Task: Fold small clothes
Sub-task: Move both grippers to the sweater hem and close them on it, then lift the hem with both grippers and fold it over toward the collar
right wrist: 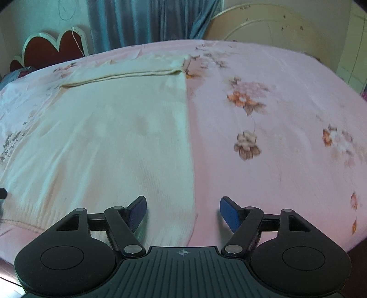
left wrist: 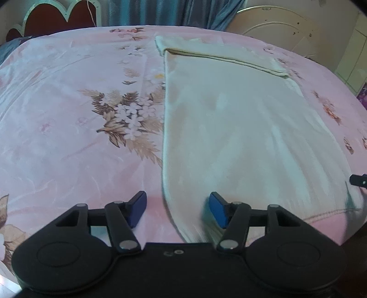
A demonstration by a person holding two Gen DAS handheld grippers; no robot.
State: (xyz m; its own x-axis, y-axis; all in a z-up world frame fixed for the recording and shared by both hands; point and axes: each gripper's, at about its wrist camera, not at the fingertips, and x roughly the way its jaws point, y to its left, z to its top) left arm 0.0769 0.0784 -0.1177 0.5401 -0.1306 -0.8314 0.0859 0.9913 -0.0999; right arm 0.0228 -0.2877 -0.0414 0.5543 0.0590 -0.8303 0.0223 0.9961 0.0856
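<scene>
Garment: a cream garment point(left wrist: 240, 128) is lying flat on the bed, running lengthways away from both cameras, with its far end folded back over itself into a narrow band point(left wrist: 220, 57); the same garment point(right wrist: 110, 142) is filling the left half of the right wrist view.

Near hem: a stitched hem point(right wrist: 20, 223) is running along the garment's near end, close to the bed's near edge.

Bedsheet: a pink floral sheet point(left wrist: 68, 96) is covering the bed, showing to the left of the garment in the left wrist view and to its right point(right wrist: 275, 137) in the right wrist view.

Left gripper: the left gripper point(left wrist: 177, 209) is hovering at the garment's near left corner with its blue pads spread wide and nothing between them; the garment's left edge is passing through the gap.

Right gripper: the right gripper point(right wrist: 183, 213) is sitting at the near right corner, jaws released and wide apart, the garment's right edge lying in the gap; whether the pads are touching the cloth I cannot tell.

Background: a blue curtain point(right wrist: 146, 20) is hanging behind the bed, with a red headboard point(right wrist: 52, 48) to its left.
</scene>
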